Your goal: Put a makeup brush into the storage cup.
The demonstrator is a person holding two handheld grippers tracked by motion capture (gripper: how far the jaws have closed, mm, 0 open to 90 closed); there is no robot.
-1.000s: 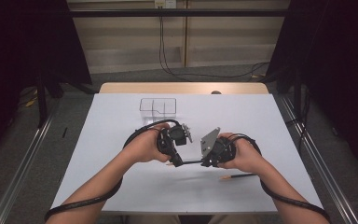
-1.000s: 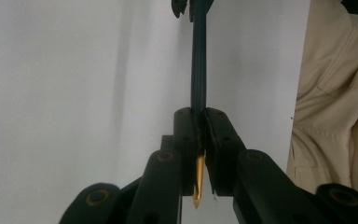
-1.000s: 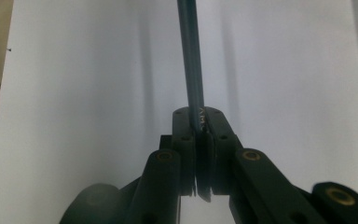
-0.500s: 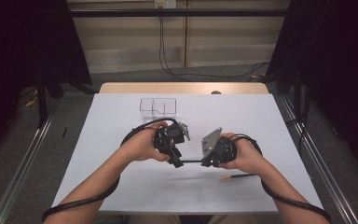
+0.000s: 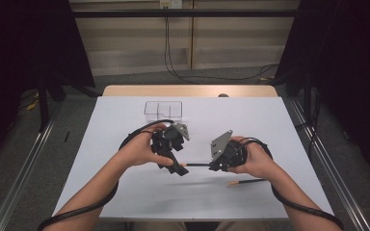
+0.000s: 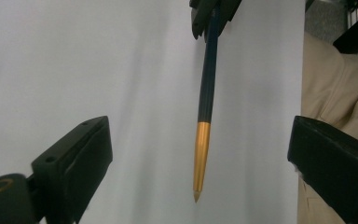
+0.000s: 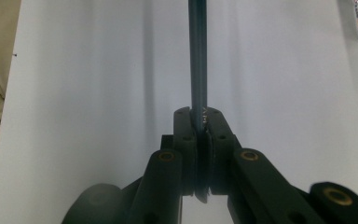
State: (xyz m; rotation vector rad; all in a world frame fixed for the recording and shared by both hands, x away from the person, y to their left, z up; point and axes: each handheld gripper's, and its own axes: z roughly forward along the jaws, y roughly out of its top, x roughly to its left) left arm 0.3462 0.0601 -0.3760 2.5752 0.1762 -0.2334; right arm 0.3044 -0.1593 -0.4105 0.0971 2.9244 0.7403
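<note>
My right claw [image 7: 200, 135] pinches the dark pencil [image 6: 207, 79] near its far end, holding it level above the white desk [image 5: 125, 110]. My left claw [image 6: 200, 154] has just spread, letting go. The pencil is light, stiff and thin; I should grip mid-shaft.

A lab recording booth: white tabletop [image 5: 125, 144] flanked by black curtains [image 5: 24, 43], floor rails [image 5: 24, 173], cables [image 5: 173, 53] at twelve o'clock.

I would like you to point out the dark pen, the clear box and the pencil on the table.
dark pen [image 6: 208, 74], left gripper view, on the middle of its dark barrel.
clear box [image 5: 163, 109], high view, on the wall between its two compartments.
pencil [image 5: 246, 182], high view, on the middle of its shaft.
</note>
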